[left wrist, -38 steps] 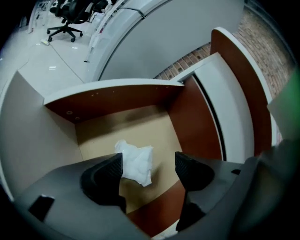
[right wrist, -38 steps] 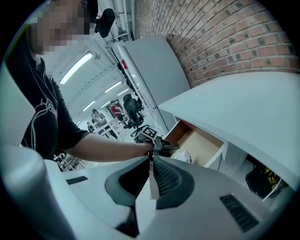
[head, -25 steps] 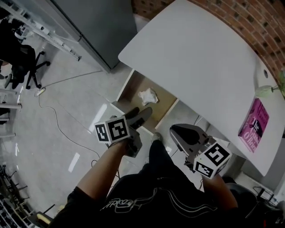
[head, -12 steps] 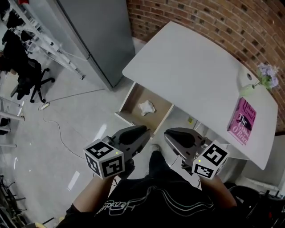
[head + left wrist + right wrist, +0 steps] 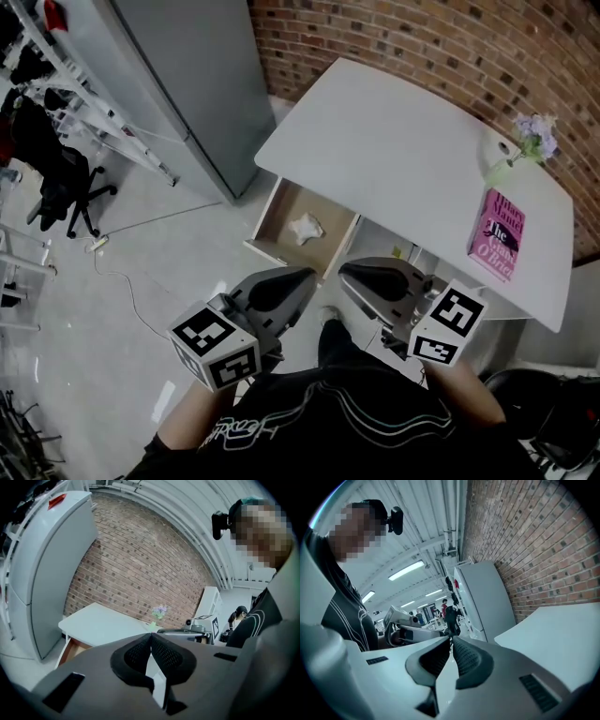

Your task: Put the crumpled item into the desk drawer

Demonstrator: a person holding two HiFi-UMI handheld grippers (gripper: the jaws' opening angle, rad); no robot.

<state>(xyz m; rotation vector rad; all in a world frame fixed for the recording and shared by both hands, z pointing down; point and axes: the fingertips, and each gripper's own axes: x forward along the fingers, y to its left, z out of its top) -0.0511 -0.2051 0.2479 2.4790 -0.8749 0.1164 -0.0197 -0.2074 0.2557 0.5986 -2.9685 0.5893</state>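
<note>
A white crumpled item [image 5: 307, 227] lies inside the open wooden drawer [image 5: 280, 201] under the white desk [image 5: 403, 159]. Both grippers are held close to my body, well back from the drawer. My left gripper [image 5: 302, 276] is shut with nothing between its jaws; in the left gripper view its tips [image 5: 150, 634] meet. My right gripper [image 5: 347, 272] is also shut and empty, with its tips [image 5: 451, 638] touching. The two grippers point toward each other.
A pink book [image 5: 498, 234] and a small vase of purple flowers [image 5: 527, 141] sit on the desk's right end. A grey cabinet [image 5: 178, 84] stands left of the desk against the brick wall [image 5: 450, 47]. An office chair [image 5: 56, 187] and a floor cable [image 5: 122, 281] are at left.
My left gripper pulled back from the drawer toward my body and its jaws went from open to shut. The crumpled item stays in the drawer. The head view tilted up.
</note>
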